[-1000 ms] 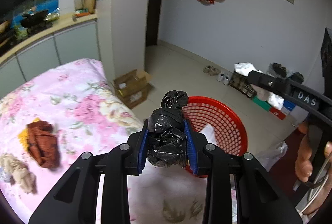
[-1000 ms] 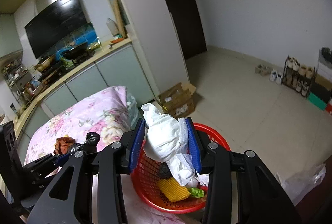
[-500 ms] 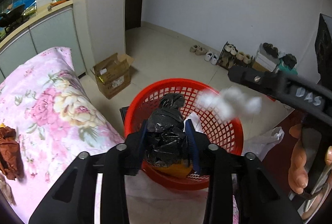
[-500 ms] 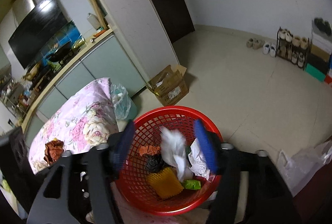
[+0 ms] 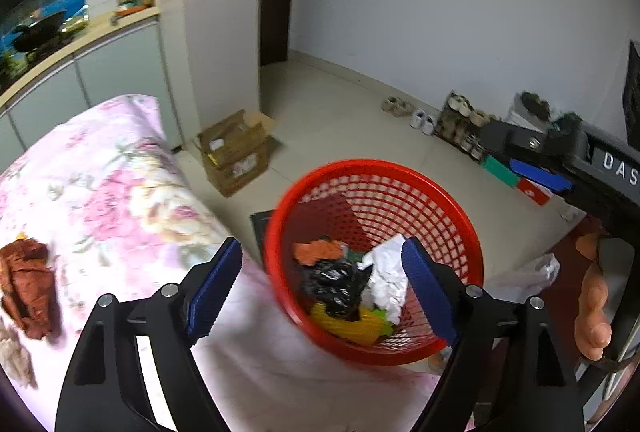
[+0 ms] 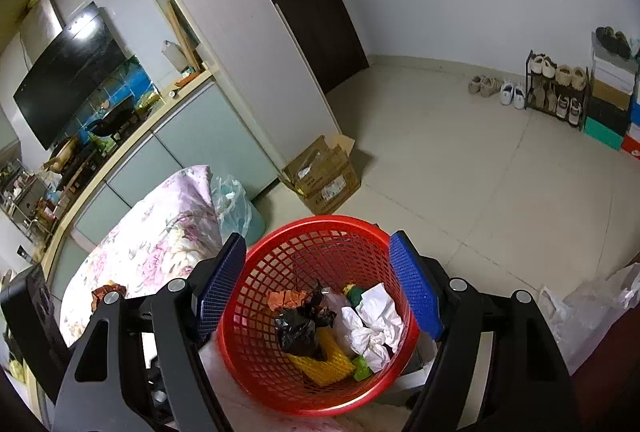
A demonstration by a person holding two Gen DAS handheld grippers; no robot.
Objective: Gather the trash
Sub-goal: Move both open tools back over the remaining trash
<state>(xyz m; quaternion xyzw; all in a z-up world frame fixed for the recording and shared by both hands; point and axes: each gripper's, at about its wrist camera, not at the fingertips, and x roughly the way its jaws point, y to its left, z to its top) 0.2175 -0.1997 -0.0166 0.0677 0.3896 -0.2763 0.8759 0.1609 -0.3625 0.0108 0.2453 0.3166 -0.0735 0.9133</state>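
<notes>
A red mesh basket (image 5: 360, 166) (image 6: 320, 222) stands on the floor beside the floral bedding. In it lie a black bag (image 5: 332, 286) (image 6: 300, 328), crumpled white paper (image 5: 386, 274) (image 6: 376, 324), an orange wrapper (image 6: 286, 298) and a yellow piece (image 6: 320, 356). My left gripper (image 5: 320, 248) hovers over the basket, its jaws opening with nothing between the pads. My right gripper (image 6: 318, 240) hangs above the basket too, jaws opening and nothing in them; in the left wrist view it shows at the right edge (image 5: 540, 176). A brown crumpled scrap (image 5: 26, 284) (image 6: 106, 292) lies on the bedding.
Pink floral bedding (image 5: 100, 184) fills the left. An open cardboard box (image 5: 236, 152) (image 6: 324, 176) sits on the floor behind the basket. A shoe rack (image 6: 558, 88) lines the far wall. A clear plastic bag (image 6: 588, 308) lies at the right. A hand (image 5: 592, 296) holds the right gripper.
Both grippers came down over the basket and opened. The black bag left the left jaws and the white paper left the right jaws; both now lie in the basket.
</notes>
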